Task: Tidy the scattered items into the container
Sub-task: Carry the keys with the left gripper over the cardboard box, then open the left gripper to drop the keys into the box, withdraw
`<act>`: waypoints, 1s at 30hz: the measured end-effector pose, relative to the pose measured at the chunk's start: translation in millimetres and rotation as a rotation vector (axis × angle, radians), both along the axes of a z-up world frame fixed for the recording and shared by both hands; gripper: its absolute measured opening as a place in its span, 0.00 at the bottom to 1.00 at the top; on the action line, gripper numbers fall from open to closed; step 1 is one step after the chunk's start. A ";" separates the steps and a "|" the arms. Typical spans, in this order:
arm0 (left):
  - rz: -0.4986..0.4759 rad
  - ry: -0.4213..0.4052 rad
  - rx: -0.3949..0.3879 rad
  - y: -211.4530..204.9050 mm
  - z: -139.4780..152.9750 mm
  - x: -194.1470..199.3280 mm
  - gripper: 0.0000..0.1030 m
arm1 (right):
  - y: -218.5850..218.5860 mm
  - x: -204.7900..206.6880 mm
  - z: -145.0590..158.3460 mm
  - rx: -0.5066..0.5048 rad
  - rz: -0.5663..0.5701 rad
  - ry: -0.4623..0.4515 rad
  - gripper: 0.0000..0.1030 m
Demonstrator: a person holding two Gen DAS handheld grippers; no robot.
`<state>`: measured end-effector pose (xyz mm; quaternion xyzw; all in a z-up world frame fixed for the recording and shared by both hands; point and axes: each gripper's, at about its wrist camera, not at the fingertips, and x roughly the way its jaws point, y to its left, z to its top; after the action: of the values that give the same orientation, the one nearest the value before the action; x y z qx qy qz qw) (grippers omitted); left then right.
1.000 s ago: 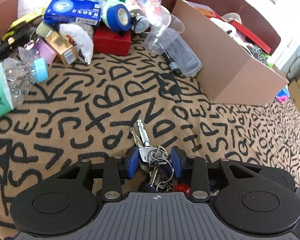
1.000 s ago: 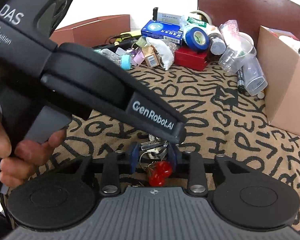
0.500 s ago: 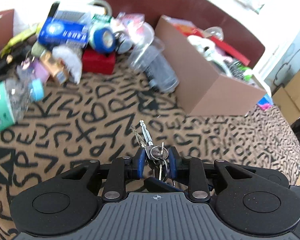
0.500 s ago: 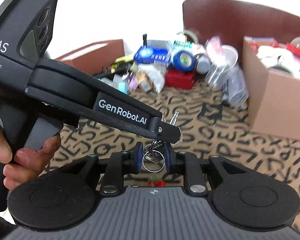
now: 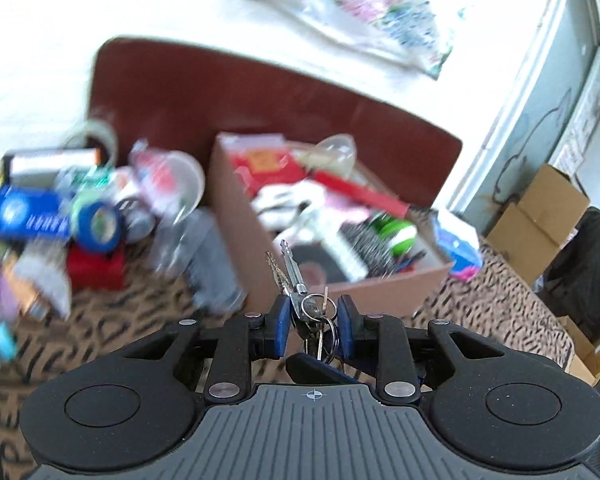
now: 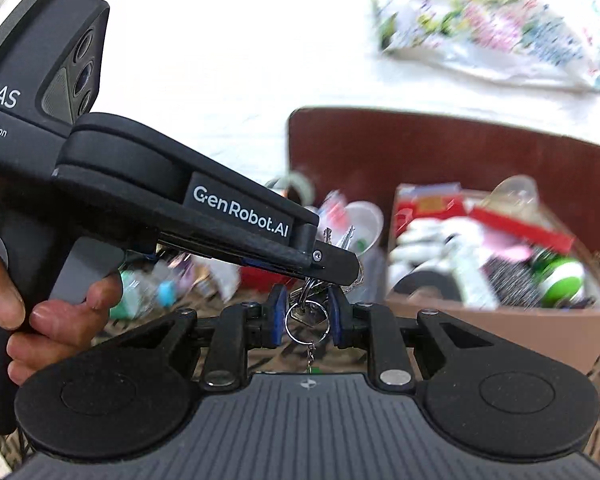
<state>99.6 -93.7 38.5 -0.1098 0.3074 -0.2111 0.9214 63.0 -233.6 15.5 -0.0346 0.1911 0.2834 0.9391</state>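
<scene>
On the left, a blurred heap of scattered items (image 5: 80,216), among them a blue roll of tape (image 5: 98,222) and a red box (image 5: 94,268), lay on the letter-patterned tan cloth (image 5: 112,328). At centre the left gripper (image 5: 311,320) clamped its blue pads on a bunch of silver keys on rings (image 5: 300,296), held in the air. The right gripper (image 6: 303,316) pinched the same bunch (image 6: 306,320) from the other side. Further right stood the open brown cardboard box (image 5: 240,240), crowded with things.
</scene>
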 end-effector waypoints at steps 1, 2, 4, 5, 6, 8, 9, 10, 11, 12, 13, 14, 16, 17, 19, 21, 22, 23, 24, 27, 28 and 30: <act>-0.006 -0.007 -0.003 -4.6 4.5 6.0 0.24 | -3.8 5.5 3.7 0.002 -0.011 -0.010 0.25; -0.013 -0.013 -0.009 -9.2 8.8 12.8 0.24 | -7.6 10.7 6.5 0.003 -0.021 -0.020 0.25; -0.029 -0.023 -0.029 -17.3 16.8 25.4 0.24 | -15.3 22.1 11.2 0.004 -0.039 -0.034 0.25; -0.040 -0.024 -0.040 -21.5 20.4 32.5 0.23 | -18.8 29.3 13.3 0.013 -0.038 -0.036 0.25; -0.047 -0.026 -0.045 -26.4 23.3 39.3 0.24 | -21.8 35.6 14.5 0.021 -0.042 -0.036 0.25; -0.046 -0.038 -0.026 -37.7 26.7 51.0 0.25 | -23.6 49.3 14.9 0.006 -0.063 -0.045 0.25; -0.047 -0.041 -0.015 -42.9 26.8 56.9 0.25 | -24.5 57.9 13.6 -0.002 -0.076 -0.044 0.25; -0.050 -0.039 -0.006 -47.4 26.2 63.8 0.25 | -26.3 66.1 12.1 -0.004 -0.084 -0.036 0.25; -0.053 -0.032 -0.003 -50.1 25.1 71.2 0.25 | -27.7 70.2 11.0 -0.003 -0.089 -0.029 0.25; -0.057 -0.021 -0.007 -52.0 23.6 78.5 0.25 | -29.9 73.9 10.8 0.004 -0.096 -0.022 0.25; -0.061 -0.009 -0.012 -52.7 22.0 85.5 0.24 | -32.7 81.0 9.4 0.011 -0.104 -0.017 0.25; -0.065 -0.003 -0.016 -53.3 20.5 91.4 0.23 | -35.2 85.2 9.1 0.015 -0.110 -0.014 0.25; -0.078 -0.005 -0.022 -54.6 19.5 100.1 0.22 | -37.9 94.8 7.8 0.015 -0.113 -0.016 0.25; -0.083 -0.002 -0.026 -55.4 19.3 103.8 0.22 | -37.8 99.6 6.9 0.009 -0.115 -0.018 0.25; -0.081 -0.010 -0.019 -58.2 18.5 110.2 0.23 | -35.4 108.0 4.7 -0.013 -0.109 -0.019 0.01; -0.078 -0.011 -0.005 -61.1 16.8 117.5 0.24 | -34.5 113.4 2.1 -0.018 -0.110 -0.022 0.01; -0.078 -0.004 -0.005 -61.4 14.4 121.2 0.30 | -33.4 117.5 -0.5 -0.035 -0.120 -0.023 0.01; -0.076 0.002 0.002 -61.3 11.3 124.4 0.38 | -32.6 121.3 -4.1 -0.057 -0.129 -0.021 0.02; -0.073 0.008 0.014 -60.8 7.7 126.9 0.53 | -32.9 122.5 -7.7 -0.073 -0.139 -0.017 0.04; -0.026 0.007 0.037 -54.2 -3.1 128.3 0.82 | -43.1 120.5 -17.2 -0.052 -0.171 0.001 0.23; -0.013 0.007 0.036 -50.9 -5.8 127.9 0.82 | -47.1 117.9 -20.0 -0.044 -0.184 0.008 0.31; -0.005 0.033 0.019 -44.0 -11.0 127.2 0.87 | -53.7 111.7 -24.9 -0.039 -0.222 0.007 0.82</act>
<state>226.8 -137.7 27.5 -0.1038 0.3250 -0.2087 0.9166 174.7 -287.4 -9.4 -0.0304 0.2023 0.1739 0.9633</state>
